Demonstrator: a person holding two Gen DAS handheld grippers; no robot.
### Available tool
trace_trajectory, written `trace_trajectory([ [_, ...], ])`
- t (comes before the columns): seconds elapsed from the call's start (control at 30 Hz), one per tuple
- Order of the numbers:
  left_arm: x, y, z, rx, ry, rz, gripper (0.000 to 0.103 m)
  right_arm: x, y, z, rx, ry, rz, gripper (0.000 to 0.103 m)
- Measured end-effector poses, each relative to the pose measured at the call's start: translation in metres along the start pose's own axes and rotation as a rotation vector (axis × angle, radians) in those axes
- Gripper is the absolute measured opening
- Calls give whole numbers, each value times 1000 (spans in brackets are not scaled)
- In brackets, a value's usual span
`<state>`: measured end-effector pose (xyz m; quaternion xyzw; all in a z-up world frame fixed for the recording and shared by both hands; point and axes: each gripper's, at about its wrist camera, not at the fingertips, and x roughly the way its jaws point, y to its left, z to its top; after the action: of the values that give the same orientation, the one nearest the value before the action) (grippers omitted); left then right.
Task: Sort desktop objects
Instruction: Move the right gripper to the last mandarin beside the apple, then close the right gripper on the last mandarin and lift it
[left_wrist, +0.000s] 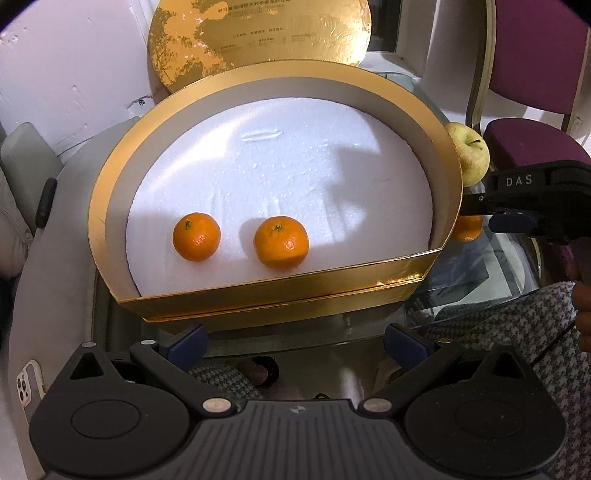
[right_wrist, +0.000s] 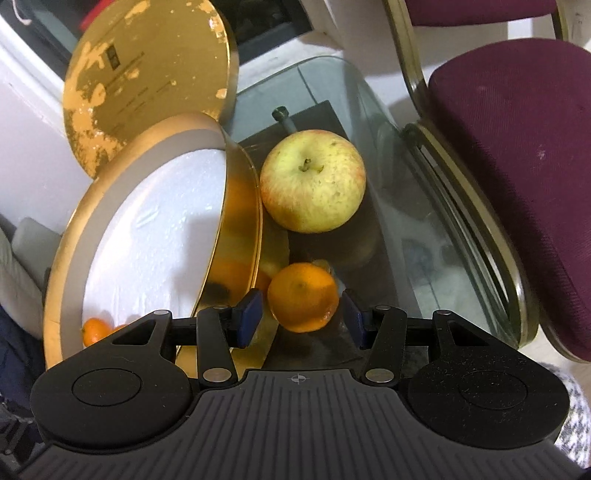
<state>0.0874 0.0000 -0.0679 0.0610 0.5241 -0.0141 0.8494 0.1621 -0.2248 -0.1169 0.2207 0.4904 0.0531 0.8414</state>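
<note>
The mandarin (right_wrist: 303, 297) I am after sits on the glass table (right_wrist: 391, 221), just right of the gold box (right_wrist: 240, 206), between the two blue pads of my right gripper (right_wrist: 302, 317). It is near enough round, so I read no long axis; its small dimple faces up and a little away from me. Both pads (right_wrist: 248, 318) stand beside the fruit with a gap on each side, so this claw is released around it and not clenched on it.

Just beyond the mandarin rests a yellow-green apple (right_wrist: 313, 181), stem up, close against the box wall. From the left wrist view the apple (left_wrist: 468, 155) peeks over the box's right rim, and the right gripper (left_wrist: 532, 206) reaches in below it.

Inside the box (left_wrist: 258, 291), on its white foam liner (left_wrist: 280, 170), two more mandarins lie near the straight front wall: one to the left (left_wrist: 196, 236), one nearer the middle (left_wrist: 280, 242), both stem-end up, apart from each other.

My left gripper (left_wrist: 293, 338) hovers at the near side of the box, fingers wide apart, holding nothing.

The round gold lid (left_wrist: 258, 33) leans upright on the far side of the box. A maroon chair (right_wrist: 517, 155) stands right of the table.
</note>
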Motion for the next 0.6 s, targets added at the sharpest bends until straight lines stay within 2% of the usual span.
trace_trajectory([
  [0.13, 1, 0, -1, -1, 6, 2, 102, 5, -2, 3, 17, 7, 34, 54],
  [0.6, 1, -1, 0, 0, 12, 7, 102, 17, -6, 6, 24, 28, 17, 54],
])
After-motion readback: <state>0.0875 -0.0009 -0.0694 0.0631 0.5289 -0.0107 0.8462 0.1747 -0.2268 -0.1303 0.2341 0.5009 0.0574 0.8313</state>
